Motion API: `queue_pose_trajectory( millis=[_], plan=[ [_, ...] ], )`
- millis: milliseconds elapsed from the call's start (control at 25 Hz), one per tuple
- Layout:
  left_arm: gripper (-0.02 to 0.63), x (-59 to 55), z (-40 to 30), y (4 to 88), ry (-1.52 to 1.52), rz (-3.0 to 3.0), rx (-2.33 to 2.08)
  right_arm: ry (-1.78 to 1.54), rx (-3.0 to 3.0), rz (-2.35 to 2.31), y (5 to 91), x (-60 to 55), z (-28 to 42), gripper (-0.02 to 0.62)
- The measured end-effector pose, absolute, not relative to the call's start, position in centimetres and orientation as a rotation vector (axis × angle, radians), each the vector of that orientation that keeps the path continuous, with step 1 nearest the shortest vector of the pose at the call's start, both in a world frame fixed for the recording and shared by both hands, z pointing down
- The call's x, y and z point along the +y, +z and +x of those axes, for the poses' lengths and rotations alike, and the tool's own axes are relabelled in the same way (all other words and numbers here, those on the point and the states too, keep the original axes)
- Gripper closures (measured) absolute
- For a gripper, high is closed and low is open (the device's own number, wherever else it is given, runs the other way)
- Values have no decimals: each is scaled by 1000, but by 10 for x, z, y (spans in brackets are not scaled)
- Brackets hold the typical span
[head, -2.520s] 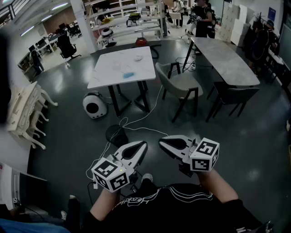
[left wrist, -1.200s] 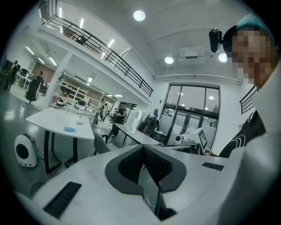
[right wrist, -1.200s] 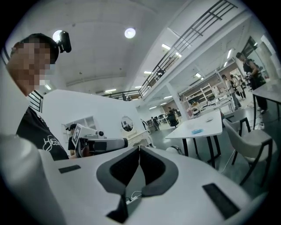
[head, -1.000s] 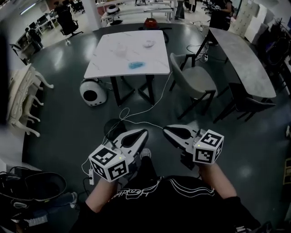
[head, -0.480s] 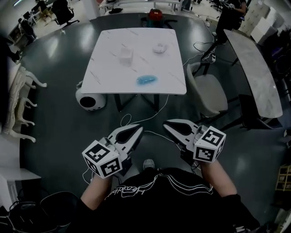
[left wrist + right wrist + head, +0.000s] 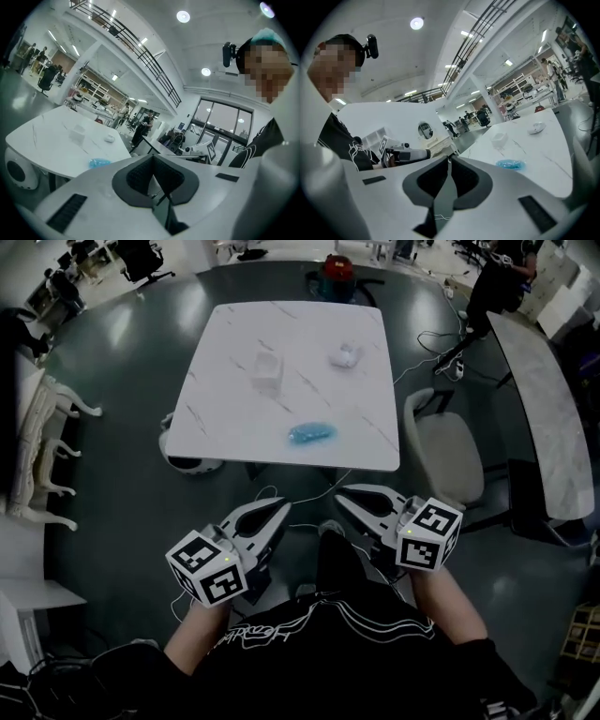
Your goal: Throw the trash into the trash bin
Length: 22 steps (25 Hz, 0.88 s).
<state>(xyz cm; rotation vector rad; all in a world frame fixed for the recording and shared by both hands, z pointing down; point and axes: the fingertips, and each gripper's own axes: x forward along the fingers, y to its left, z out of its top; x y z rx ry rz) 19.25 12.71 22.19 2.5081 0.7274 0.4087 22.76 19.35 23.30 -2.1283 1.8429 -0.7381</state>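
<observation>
- Three pieces of trash lie on the white marble-patterned square desk (image 6: 225,418), well apart from one another: a crumpled blue plastic wrapper (image 6: 311,434) near the front edge, a small translucent white cup-like container (image 6: 267,371) nearer the middle, and a crumpled white wad (image 6: 345,355) toward the far right
- The blue wrapper looks light, soft and slippery; it should squash under the pads, so pinching a raised fold in its middle seems safer than catching a thin edge
- The white wad looks just as light and yielding, and a bite across its bulk should hold it
- The translucent container looks thin-walled and easy to tip or crush, so I would take it by one side wall near the rim with gentle pressure
- Counted: one blue wrapper, one container, one white wad, one desk carrying them, one grey chair (image 6: 442,451) just right of it, two grippers
- The left hand-held gripper (image 6: 281,509) has its jaws closed together with nothing between them, and it hangs short of the desk's front edge
- The right hand-held gripper (image 6: 345,495) is likewise closed and empty, beside the left, pointing toward the desk
- A white rounded container with a dark opening (image 6: 183,454) sits on the floor under the desk's left front edge, partly hidden; it may be the trash bin, but I cannot tell
</observation>
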Motion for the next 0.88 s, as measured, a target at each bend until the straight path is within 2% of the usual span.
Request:
queue_pose_trajectory(
  millis=[440, 800, 880],
  plan=[
    [601, 78, 302, 273, 508, 2510, 462, -908, 2136, -2060, 287, 141, 354, 560],
    [601, 42, 333, 323, 546, 2443, 214, -963, 2451, -2117, 335, 100, 401, 555],
    [601, 34, 331, 332, 550, 2428, 124, -988, 2560, -2077, 347, 93, 398, 505]
  ],
)
